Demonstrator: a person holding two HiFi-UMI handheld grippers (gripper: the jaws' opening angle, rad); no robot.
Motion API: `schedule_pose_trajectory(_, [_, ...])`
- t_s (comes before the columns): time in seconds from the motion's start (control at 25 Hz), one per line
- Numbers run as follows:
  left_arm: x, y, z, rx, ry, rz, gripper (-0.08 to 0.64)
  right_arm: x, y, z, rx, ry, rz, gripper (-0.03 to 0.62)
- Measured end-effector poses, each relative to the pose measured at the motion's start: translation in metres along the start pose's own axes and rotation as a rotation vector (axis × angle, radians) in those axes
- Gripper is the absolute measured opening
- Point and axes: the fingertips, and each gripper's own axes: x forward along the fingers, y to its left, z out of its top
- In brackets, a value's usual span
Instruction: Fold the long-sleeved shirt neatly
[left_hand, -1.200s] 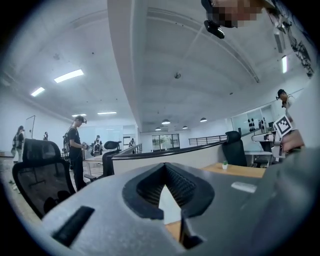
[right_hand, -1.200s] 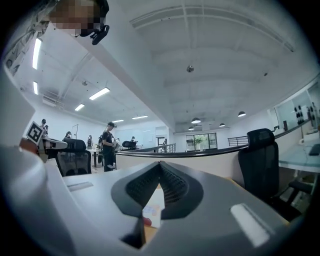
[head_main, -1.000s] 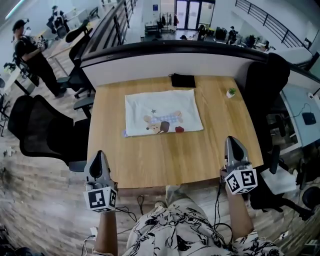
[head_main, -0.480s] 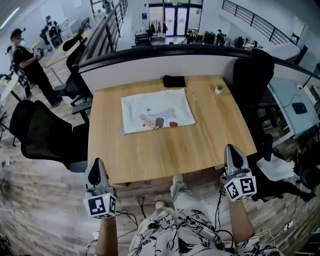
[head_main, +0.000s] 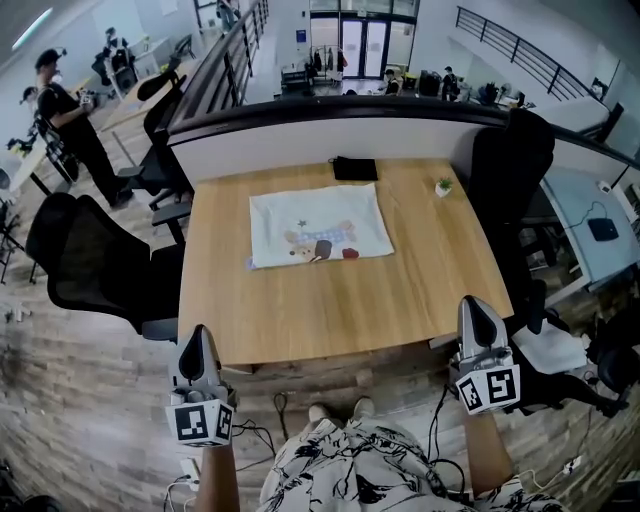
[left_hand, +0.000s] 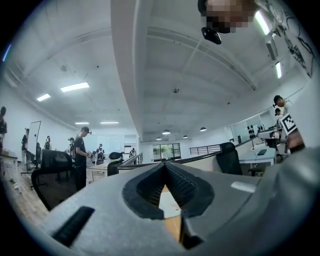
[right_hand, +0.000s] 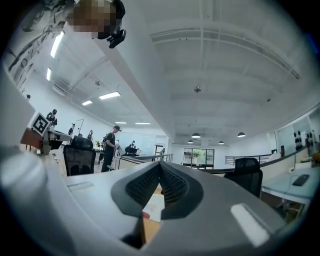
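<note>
A white shirt, folded into a flat rectangle with a cartoon print facing up, lies on the far half of the wooden table. My left gripper hangs shut and empty off the table's near left corner. My right gripper is shut and empty off the near right corner. Both point level toward the table. Between the shut jaws in the left gripper view a sliver of the shirt shows, and in the right gripper view a sliver of the shirt as well.
A black pouch lies at the table's far edge and a small potted plant at its far right. Black office chairs stand left and right. A person stands at far left.
Both grippers have drawn back from the table toward the person and now hang past its near edge. The table and shirt sit farther away in the head view.
</note>
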Motion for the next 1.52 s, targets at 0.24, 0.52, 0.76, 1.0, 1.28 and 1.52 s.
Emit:
schedule_pose_trajectory(0.24, [-0.006,-0.014,0.006,0.024,-0.022,0.012,0.005,-0.002,-0.014,0.004,0.019,-0.028,0.029,0.006])
schedule_pose_trajectory(0.52, [-0.010,-0.014,0.005,0.036,-0.017,0.046,0.005,-0.004,-0.041,-0.007,0.047,-0.034,0.020,0.006])
schedule_pose_trajectory(0.76, [-0.017,-0.013,-0.003,0.020,-0.011,0.084,0.005,-0.004,-0.054,-0.015,0.066,-0.042,0.012,0.006])
schedule_pose_trajectory(1.0, [-0.014,-0.017,-0.007,0.029,0.002,0.089,0.005,-0.001,-0.054,-0.016,0.083,-0.045,0.021,0.006])
schedule_pose_trajectory(1.28, [-0.008,-0.018,-0.009,0.037,0.014,0.086,0.005,0.006,-0.052,-0.015,0.071,-0.023,0.028,0.005])
schedule_pose_trajectory(1.52, [-0.006,-0.018,-0.008,0.044,0.012,0.080,0.005,0.010,-0.046,-0.018,0.066,-0.018,0.039,0.005])
